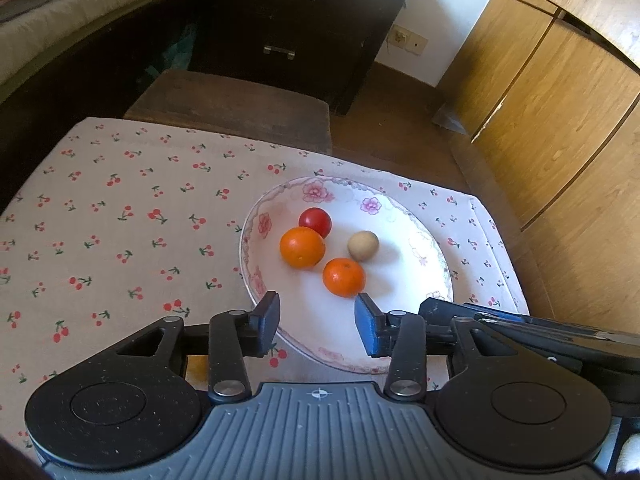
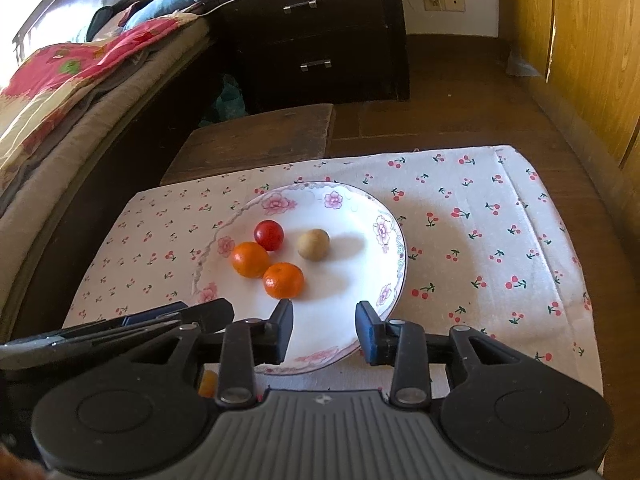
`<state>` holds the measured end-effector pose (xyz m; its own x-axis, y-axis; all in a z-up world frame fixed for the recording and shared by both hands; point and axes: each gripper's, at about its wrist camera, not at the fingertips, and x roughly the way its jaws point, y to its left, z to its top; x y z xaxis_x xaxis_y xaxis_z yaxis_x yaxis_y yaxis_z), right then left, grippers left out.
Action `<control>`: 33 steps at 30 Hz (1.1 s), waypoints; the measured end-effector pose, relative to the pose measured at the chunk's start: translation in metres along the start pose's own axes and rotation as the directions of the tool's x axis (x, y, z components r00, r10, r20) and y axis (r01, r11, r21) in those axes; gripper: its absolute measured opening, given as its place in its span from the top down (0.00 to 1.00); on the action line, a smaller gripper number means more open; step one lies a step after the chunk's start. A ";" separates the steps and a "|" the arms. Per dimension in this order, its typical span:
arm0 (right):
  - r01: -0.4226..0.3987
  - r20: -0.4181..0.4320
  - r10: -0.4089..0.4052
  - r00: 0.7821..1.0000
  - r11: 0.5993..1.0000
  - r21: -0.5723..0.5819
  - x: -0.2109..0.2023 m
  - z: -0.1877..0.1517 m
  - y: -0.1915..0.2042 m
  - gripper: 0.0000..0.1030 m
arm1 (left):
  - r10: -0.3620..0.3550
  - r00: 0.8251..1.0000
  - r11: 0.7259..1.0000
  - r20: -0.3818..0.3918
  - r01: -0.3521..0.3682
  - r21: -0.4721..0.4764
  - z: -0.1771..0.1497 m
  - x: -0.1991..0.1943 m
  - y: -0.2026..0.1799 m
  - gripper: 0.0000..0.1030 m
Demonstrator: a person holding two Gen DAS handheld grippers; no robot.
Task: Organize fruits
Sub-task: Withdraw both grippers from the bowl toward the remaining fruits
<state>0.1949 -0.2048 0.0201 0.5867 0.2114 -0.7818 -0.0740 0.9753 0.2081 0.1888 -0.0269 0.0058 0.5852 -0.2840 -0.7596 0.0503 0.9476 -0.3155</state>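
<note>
A white floral plate point(image 1: 400, 216) point(image 2: 360, 208) sits on the cherry-print cloth. On it lie two oranges point(image 1: 302, 247) point(image 1: 344, 277), a red tomato point(image 1: 315, 221) and a small tan round fruit point(image 1: 363, 245). They also show in the right wrist view: oranges point(image 2: 251, 259) point(image 2: 283, 279), tomato point(image 2: 269, 235), tan fruit point(image 2: 314, 244). My left gripper point(image 1: 318, 322) is open and empty, hovering over the plate's near rim. My right gripper point(image 2: 325, 330) is open and empty over the plate's near right rim. Something orange point(image 2: 208, 384) point(image 1: 196, 368) peeks out below each gripper's left finger.
The cherry-print cloth point(image 1: 120, 216) point(image 2: 480, 240) covers a low table. A wooden stool point(image 1: 236, 104) stands behind it, a dark drawer chest point(image 1: 296, 20) further back, a bed point(image 2: 60, 92) on the left and wooden cabinets point(image 1: 560, 100) on the right.
</note>
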 end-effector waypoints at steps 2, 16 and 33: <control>0.002 0.001 -0.002 1.000 1.000 -0.013 -0.004 -0.003 0.003 0.65 | 0.006 1.000 1.000 0.004 -0.006 0.014 -0.002 -0.005 -0.001 0.50; 0.002 -0.058 -0.004 0.998 0.999 -0.038 -0.016 -0.038 0.012 0.65 | 0.017 1.000 0.998 -0.019 -0.016 0.061 -0.028 -0.030 0.002 0.49; 0.009 -0.101 -0.012 0.995 0.999 -0.033 -0.021 -0.055 0.013 0.64 | 0.042 0.994 0.996 -0.100 -0.034 0.076 -0.059 -0.025 0.006 0.48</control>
<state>0.1371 -0.1931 0.0072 0.5033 0.2052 -0.8394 -0.0955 0.9786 0.1820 0.1268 -0.0229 -0.0100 0.5029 -0.2575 -0.8251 0.0921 0.9651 -0.2451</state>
